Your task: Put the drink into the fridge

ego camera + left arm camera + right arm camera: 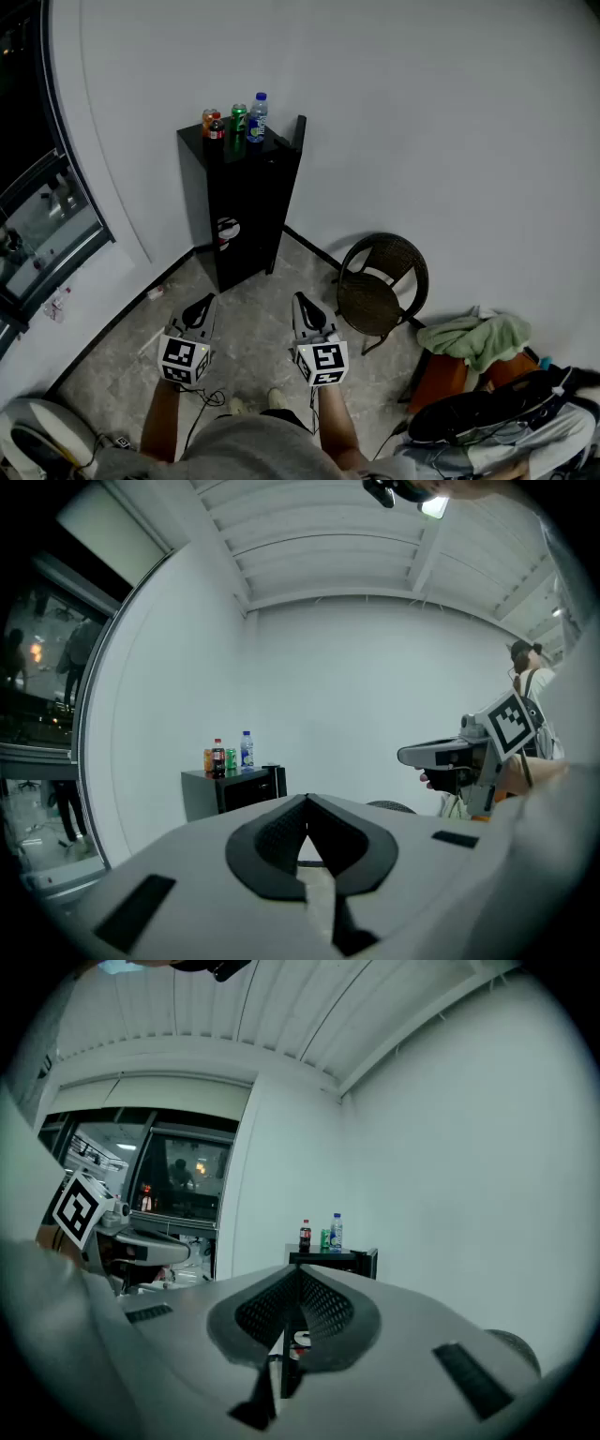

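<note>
A small black fridge (239,202) stands against the white wall, far ahead of both grippers. On its top are several drinks: an orange bottle (208,119), a cola bottle (217,127), a green can (238,119) and a blue-capped water bottle (258,116). They also show small in the left gripper view, where the cola bottle (217,757) stands out, and in the right gripper view beside the water bottle (336,1232). My left gripper (201,306) (306,801) and right gripper (302,302) (298,1274) are held level over the floor, side by side, both shut and empty.
A round wicker chair (380,281) stands right of the fridge. Clothes and bags (478,342) lie piled at the lower right. A dark window (37,216) runs along the left wall. A cable (211,398) lies on the tiled floor by the person's feet.
</note>
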